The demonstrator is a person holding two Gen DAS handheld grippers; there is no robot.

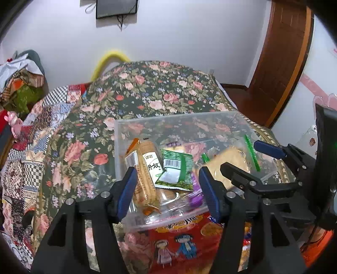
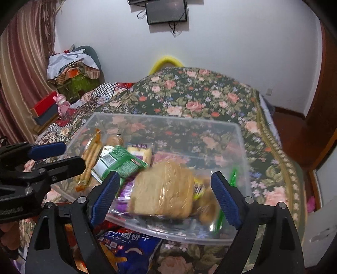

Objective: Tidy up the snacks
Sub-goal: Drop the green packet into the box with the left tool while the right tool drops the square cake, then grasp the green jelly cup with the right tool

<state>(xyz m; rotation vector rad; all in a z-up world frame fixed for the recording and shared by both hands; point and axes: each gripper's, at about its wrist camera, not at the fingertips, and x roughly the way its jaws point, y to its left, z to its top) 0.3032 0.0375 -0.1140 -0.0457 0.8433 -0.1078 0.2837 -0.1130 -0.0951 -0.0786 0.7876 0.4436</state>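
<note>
A clear plastic box [image 1: 179,118] [image 2: 164,118] sits on a floral bedspread [image 1: 147,92]. Inside lie a long biscuit pack [image 1: 145,168] [image 2: 90,162], a green packet [image 1: 174,170] [image 2: 120,164], a purple-labelled pack [image 2: 140,150] and a wrapped bread pack [image 1: 229,160] [image 2: 164,189]. My left gripper [image 1: 168,189] [image 2: 63,156] hovers open over the box's near left part, above the green packet. My right gripper [image 2: 166,196] [image 1: 248,158] hangs open over the near right part. The blurred bread pack lies between its fingers, and neither pad touches it.
A red snack bag [image 1: 179,238] and a blue biscuit bag [image 2: 126,248] lie in front of the box. A patchwork quilt [image 1: 31,147] and a clothes pile [image 2: 73,71] lie to the left. A wooden door [image 1: 282,59] stands at the right, and a dark screen [image 2: 166,10] hangs on the wall.
</note>
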